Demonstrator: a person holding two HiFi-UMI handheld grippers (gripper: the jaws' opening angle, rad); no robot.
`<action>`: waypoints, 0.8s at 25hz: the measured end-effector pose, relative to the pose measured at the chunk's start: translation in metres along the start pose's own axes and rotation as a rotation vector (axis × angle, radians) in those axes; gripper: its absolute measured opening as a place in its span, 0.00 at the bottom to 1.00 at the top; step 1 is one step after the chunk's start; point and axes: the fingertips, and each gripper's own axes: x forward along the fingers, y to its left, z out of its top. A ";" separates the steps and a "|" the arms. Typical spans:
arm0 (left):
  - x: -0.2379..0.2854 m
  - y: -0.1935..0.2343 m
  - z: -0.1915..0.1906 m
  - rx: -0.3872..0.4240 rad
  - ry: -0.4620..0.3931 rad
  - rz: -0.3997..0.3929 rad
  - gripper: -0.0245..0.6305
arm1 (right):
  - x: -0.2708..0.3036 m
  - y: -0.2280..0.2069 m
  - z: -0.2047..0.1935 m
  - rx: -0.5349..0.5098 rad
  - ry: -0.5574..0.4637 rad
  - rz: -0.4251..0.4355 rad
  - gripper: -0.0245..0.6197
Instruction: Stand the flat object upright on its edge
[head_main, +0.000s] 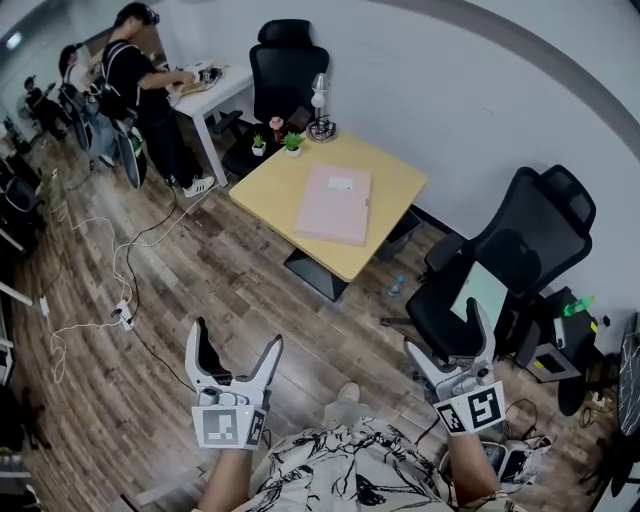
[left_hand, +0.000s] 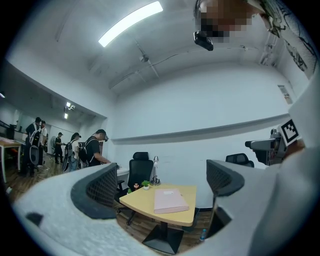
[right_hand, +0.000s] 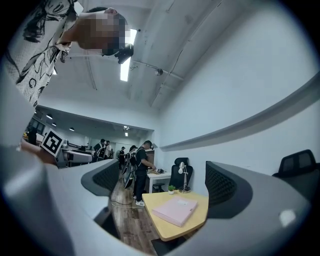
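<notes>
A flat pink folder (head_main: 335, 204) lies on its face on a small yellow square table (head_main: 275, 185) some way ahead of me; the left gripper view shows the folder (left_hand: 169, 200) and so does the right gripper view, folder (right_hand: 177, 209). My left gripper (head_main: 236, 350) is held low over the wood floor, open and empty. Beside a black chair, my right gripper (head_main: 451, 335) also stands open with nothing in it. Both are far from the table.
A desk lamp (head_main: 320, 102) and two small potted plants (head_main: 291, 143) stand at the table's far edge. Black office chairs stand behind the table (head_main: 285, 62) and at the right (head_main: 520, 250). People stand at a white desk (head_main: 210, 92) on the left. Cables (head_main: 110, 270) trail over the floor.
</notes>
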 end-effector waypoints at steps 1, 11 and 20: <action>0.006 -0.001 0.000 0.002 0.001 0.002 0.87 | 0.004 -0.005 -0.001 0.002 0.000 0.002 0.87; 0.049 -0.008 -0.010 0.012 0.022 0.057 0.87 | 0.042 -0.049 -0.018 0.030 -0.009 0.045 0.87; 0.065 -0.009 -0.021 -0.003 0.048 0.098 0.87 | 0.074 -0.064 -0.037 0.067 0.013 0.094 0.87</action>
